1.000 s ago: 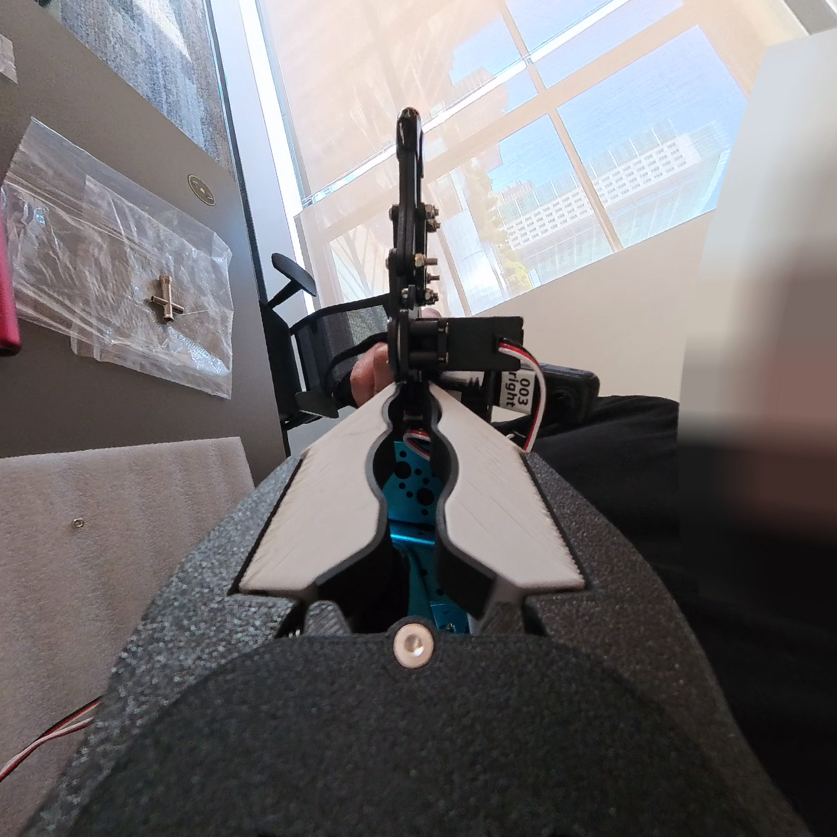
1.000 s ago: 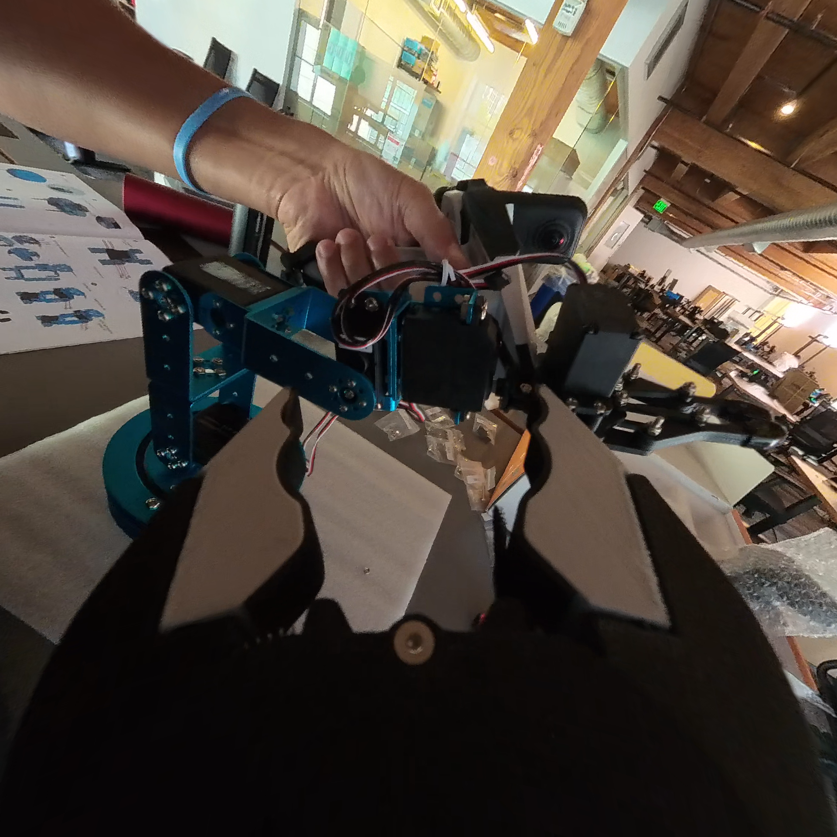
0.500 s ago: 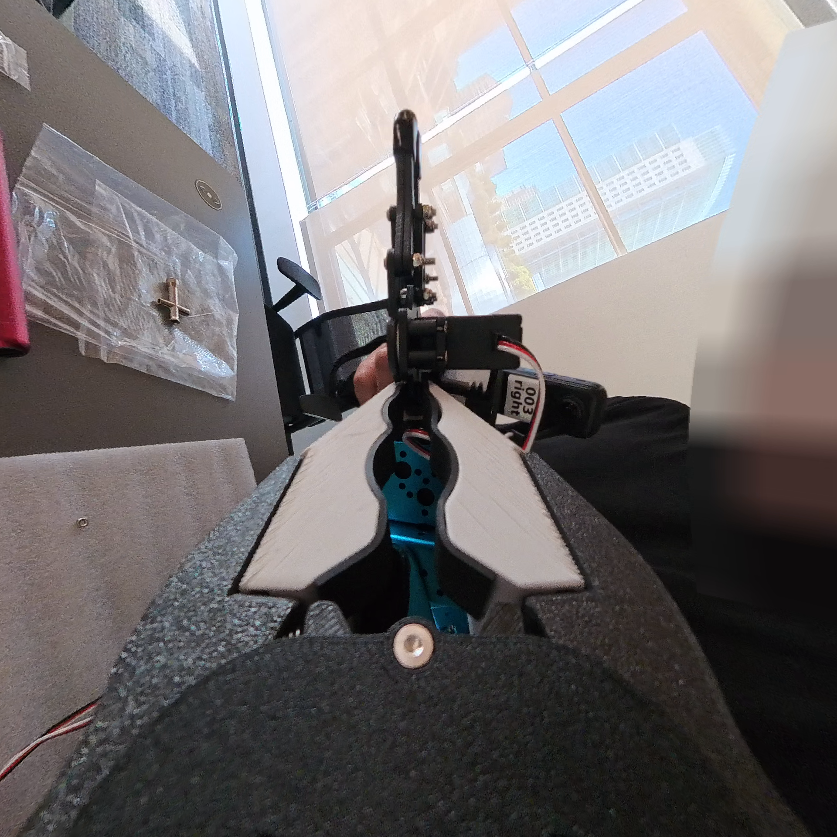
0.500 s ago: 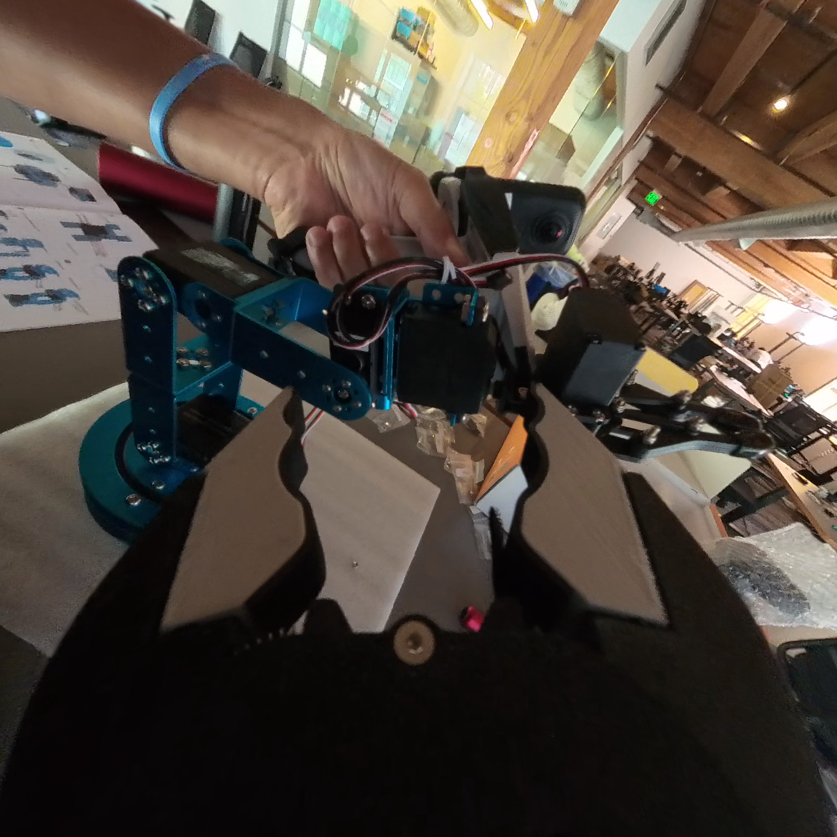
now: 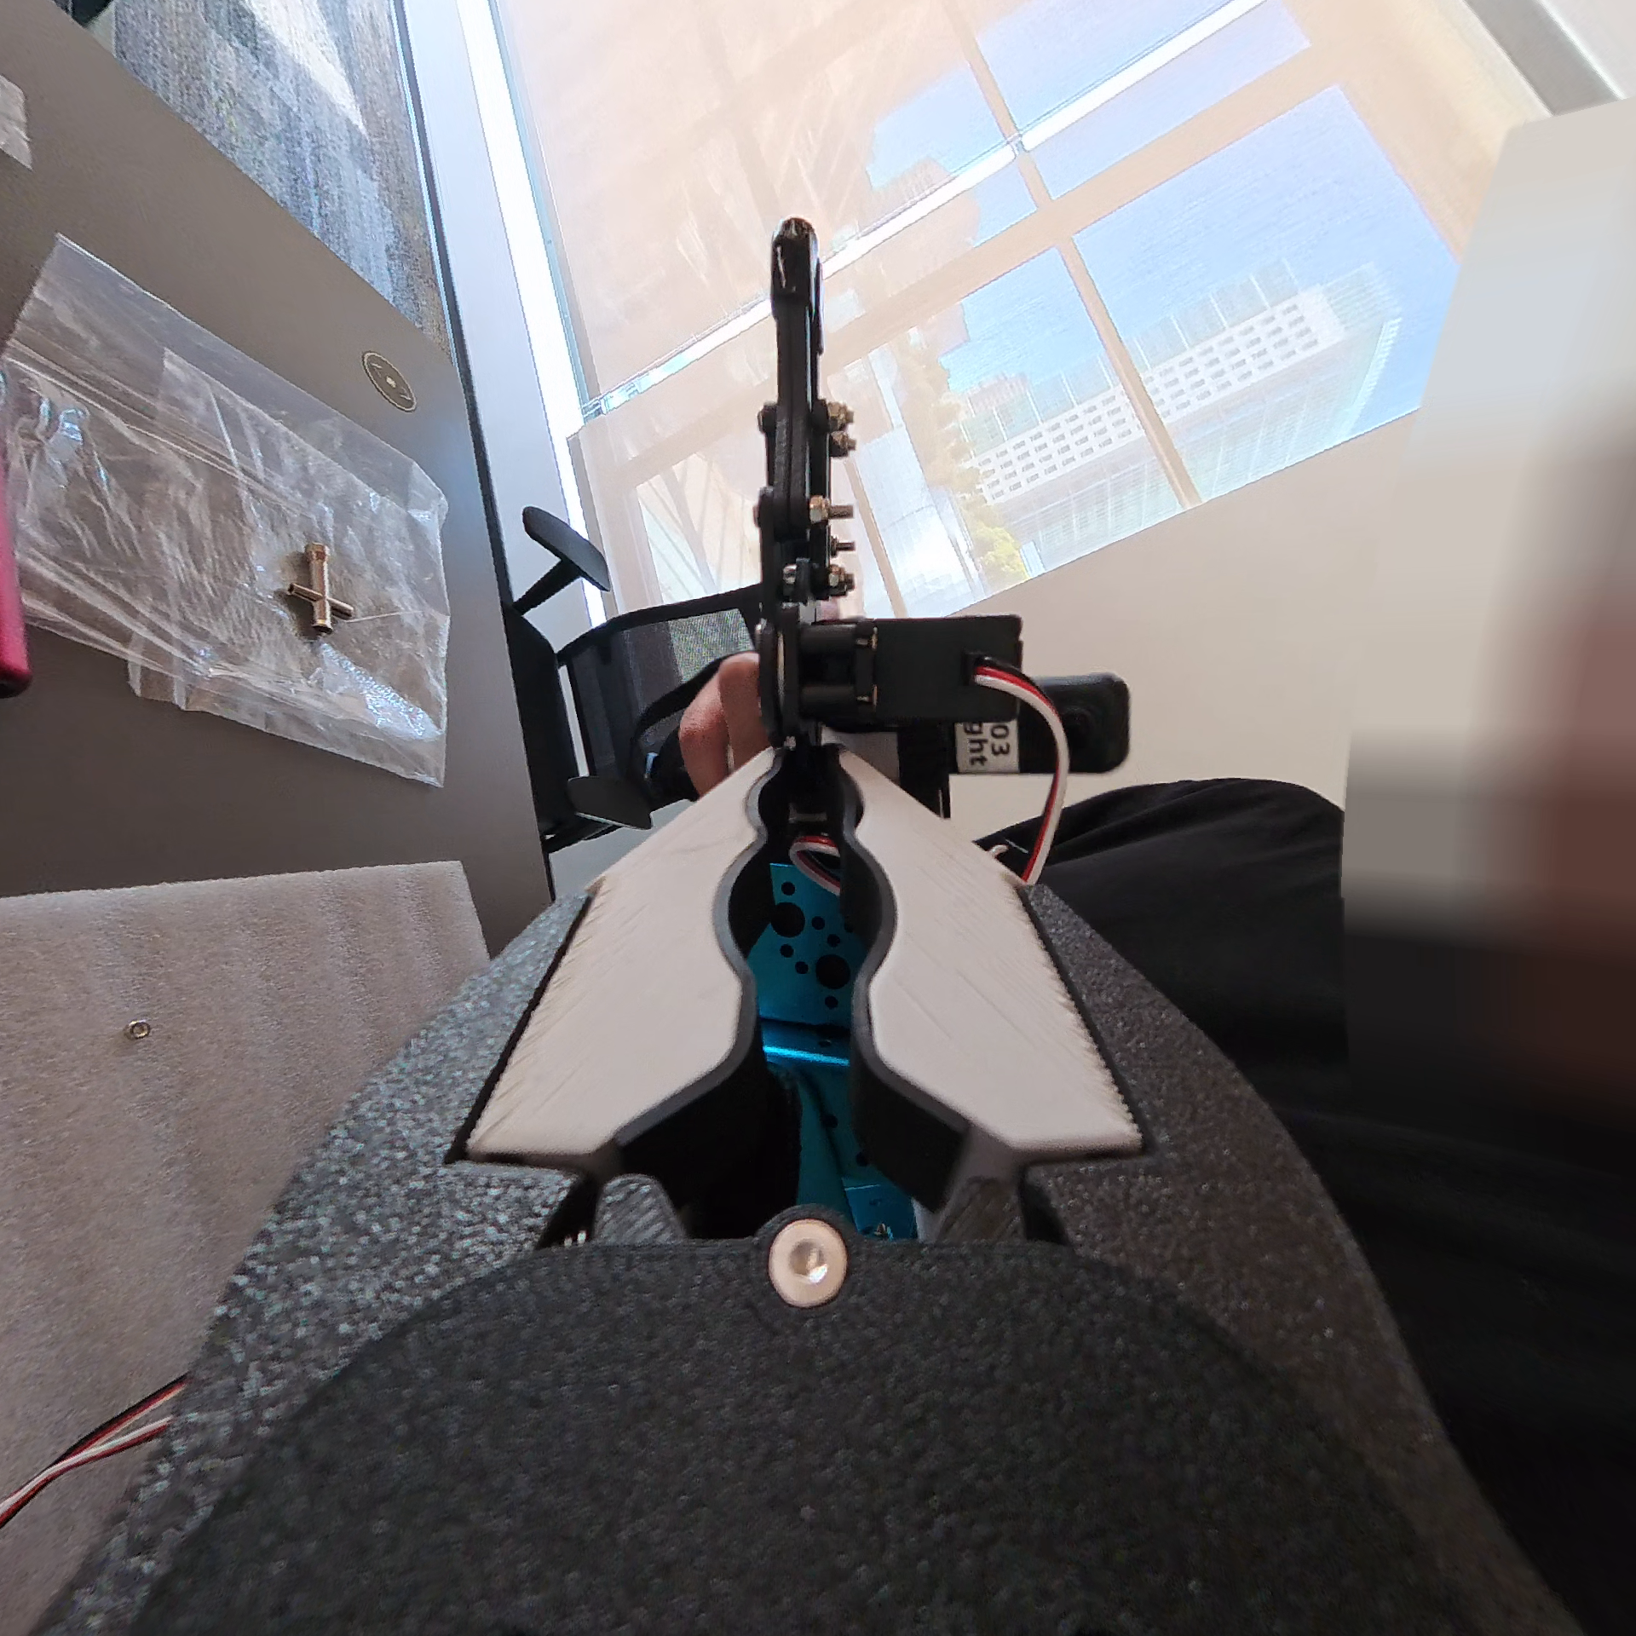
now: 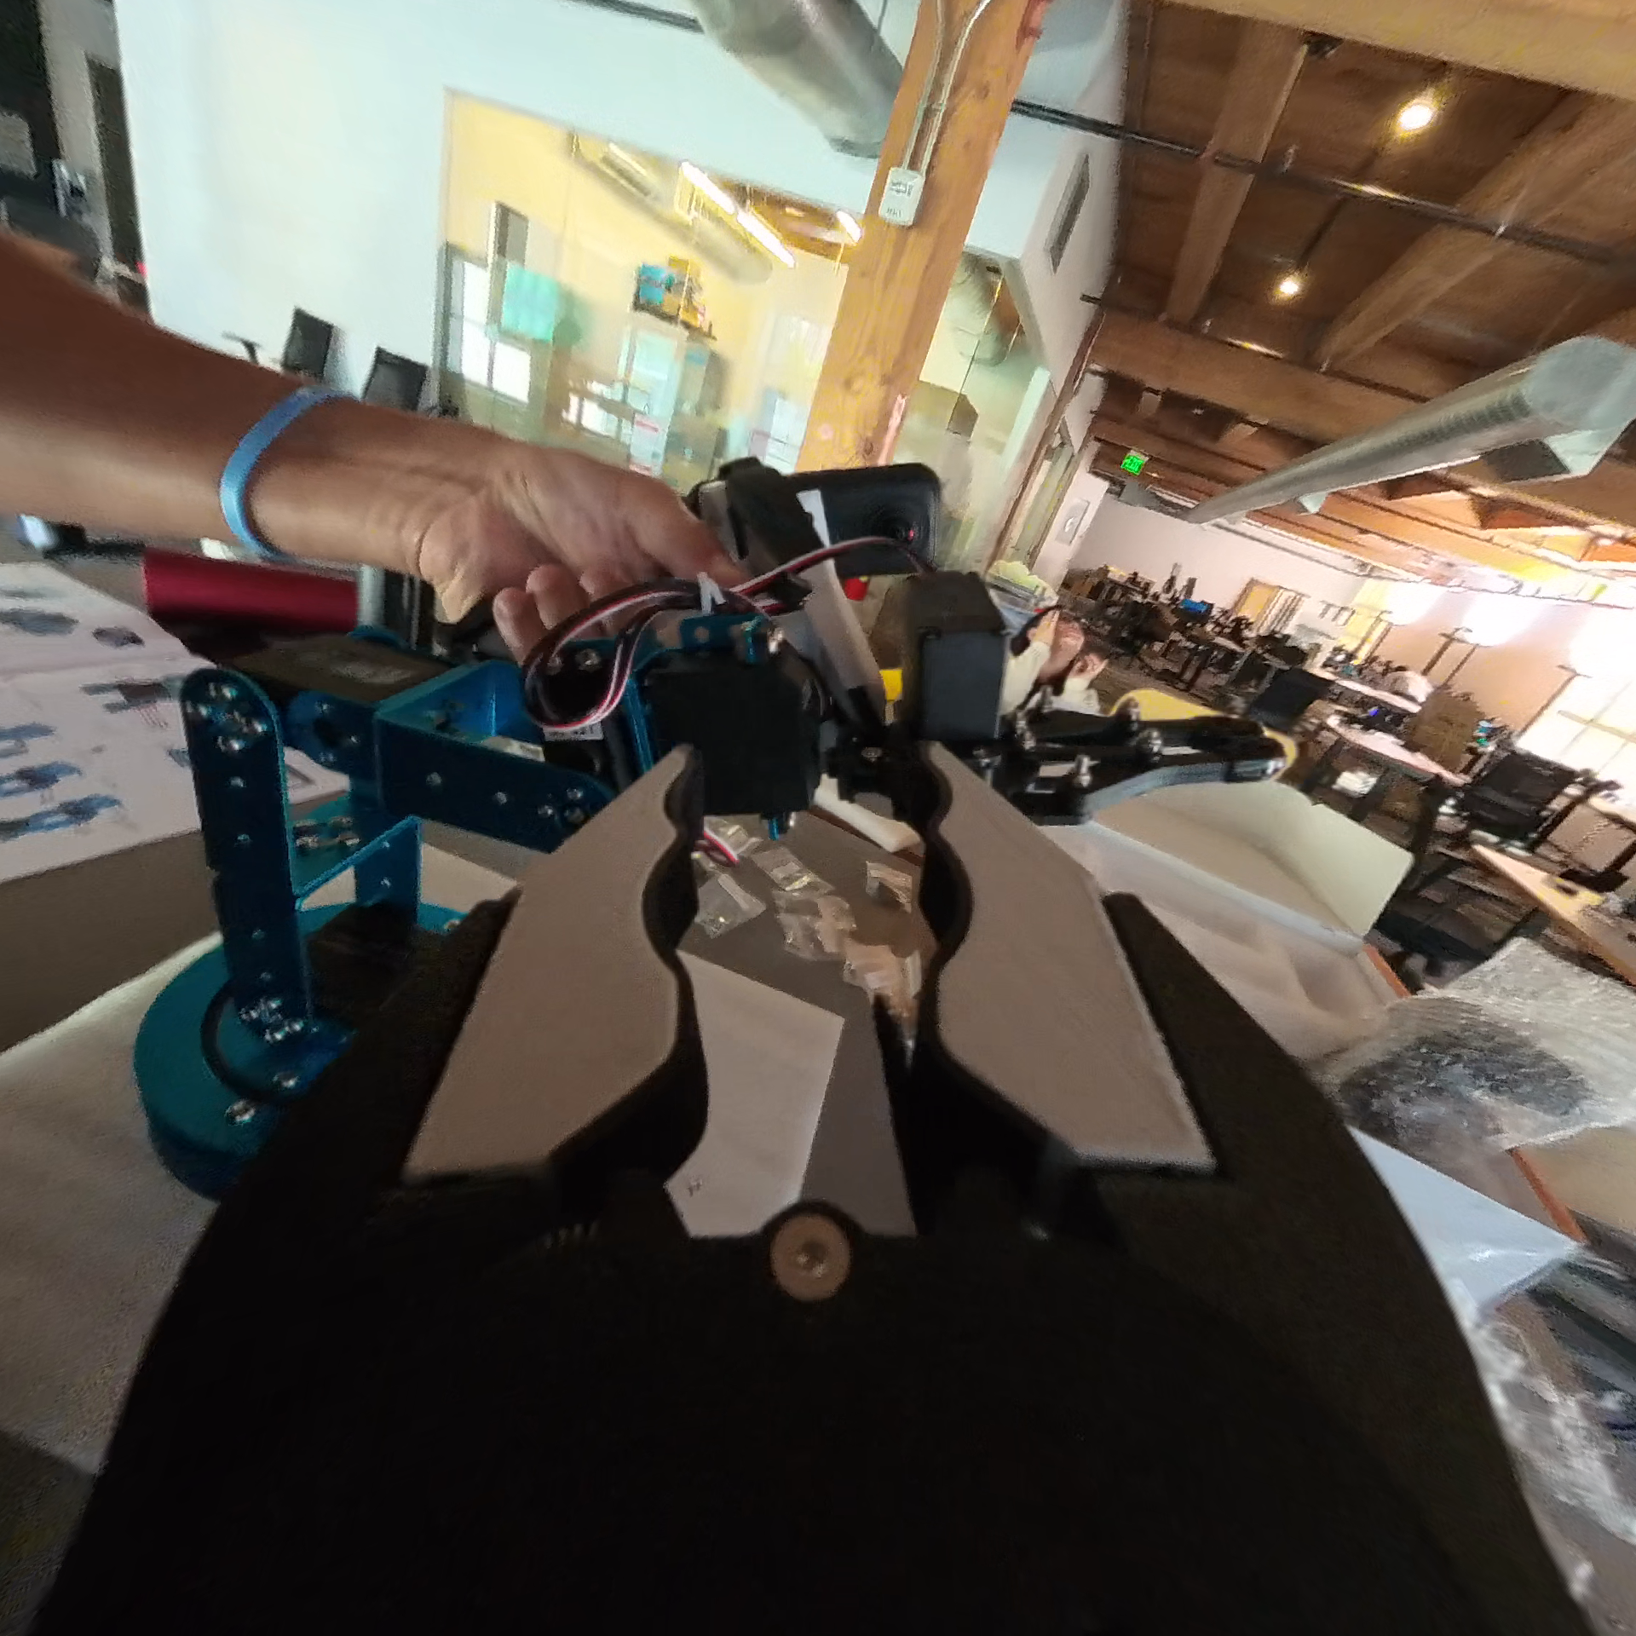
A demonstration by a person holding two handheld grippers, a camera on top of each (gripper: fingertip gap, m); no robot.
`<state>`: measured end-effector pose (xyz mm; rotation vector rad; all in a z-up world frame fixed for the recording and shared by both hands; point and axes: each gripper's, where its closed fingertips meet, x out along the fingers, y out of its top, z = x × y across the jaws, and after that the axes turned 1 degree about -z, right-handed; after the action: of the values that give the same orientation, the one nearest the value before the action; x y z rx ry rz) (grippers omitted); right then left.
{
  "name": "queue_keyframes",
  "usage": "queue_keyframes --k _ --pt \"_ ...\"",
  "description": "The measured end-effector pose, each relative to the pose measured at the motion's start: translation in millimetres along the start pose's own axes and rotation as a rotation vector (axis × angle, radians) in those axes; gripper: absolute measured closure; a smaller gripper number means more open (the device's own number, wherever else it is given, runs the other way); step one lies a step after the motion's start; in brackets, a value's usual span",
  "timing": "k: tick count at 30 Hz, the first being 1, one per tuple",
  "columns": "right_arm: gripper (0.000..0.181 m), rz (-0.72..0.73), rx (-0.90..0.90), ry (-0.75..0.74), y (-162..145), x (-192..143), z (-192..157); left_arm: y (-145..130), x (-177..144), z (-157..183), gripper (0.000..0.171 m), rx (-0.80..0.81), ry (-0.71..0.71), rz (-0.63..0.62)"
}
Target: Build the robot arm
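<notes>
A small blue metal robot arm point(image 6: 443, 761) stands on a round blue base point(image 6: 212, 1071) on a foam mat. It carries black servos point(image 6: 735, 735) and a black claw point(image 6: 1151, 752) that points right. My left gripper point(image 5: 801, 766) is shut on the arm's wrist just below the claw point(image 5: 797, 443); a blue bracket point(image 5: 797, 947) shows between its fingers. It also shows in the right wrist view point(image 6: 832, 620), held by a hand point(image 6: 531, 540). My right gripper point(image 6: 807, 770) is open, its tips on either side of the joint between the servos, holding nothing.
A clear plastic bag with a cross-shaped metal wrench point(image 5: 314, 602) lies on the grey table. A tiny washer point(image 5: 135, 1029) sits on the foam mat point(image 5: 221, 974). Small parts bags point(image 6: 797, 894), a printed sheet point(image 6: 71, 752), a red cylinder point(image 6: 248, 589) and bubble wrap point(image 6: 1461, 1062) surround the arm. Less than 4 cm separates the two grippers' tips.
My right gripper's jaws have narrowed a good deal and its view has tilted upward. My left gripper keeps its hold with only a slight shift.
</notes>
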<state>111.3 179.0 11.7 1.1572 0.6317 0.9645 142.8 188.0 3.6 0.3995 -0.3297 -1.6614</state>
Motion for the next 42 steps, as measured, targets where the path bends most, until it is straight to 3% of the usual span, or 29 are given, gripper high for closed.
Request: queue_keyframes --k 4,12,25,32,33,38,42 --pt "0.148 -0.019 0.001 -0.016 -1.8 7.3 3.4 0.8 -1.2 -0.4 0.165 -0.008 -0.005 0.010" --pt "0.144 -0.051 -0.070 -0.047 -12.5 22.4 -4.0 0.8 -2.6 0.1 0.165 -0.019 -0.011 0.026" --pt "0.152 -0.048 0.009 -0.011 -11.7 24.7 1.4 0.8 -5.1 -0.5 0.165 -0.012 -0.009 0.030" --pt "0.162 -0.045 -0.009 -0.046 -11.5 23.2 3.5 0.7 -4.3 -0.2 0.165 -0.006 -0.002 0.035" --pt "0.173 -0.046 -0.018 -0.062 -11.6 22.8 5.0 0.4 -4.2 0.0 0.165 -0.007 -0.004 0.034" --pt "0.173 -0.060 -0.020 -0.067 -9.7 23.0 4.7 0.4 -5.1 1.3 0.165 0.011 -0.004 0.025" --pt "0.161 -0.011 0.069 -0.039 -1.3 7.7 7.9 1.7 -6.0 -1.1 0.165 -0.005 -0.013 0.035"
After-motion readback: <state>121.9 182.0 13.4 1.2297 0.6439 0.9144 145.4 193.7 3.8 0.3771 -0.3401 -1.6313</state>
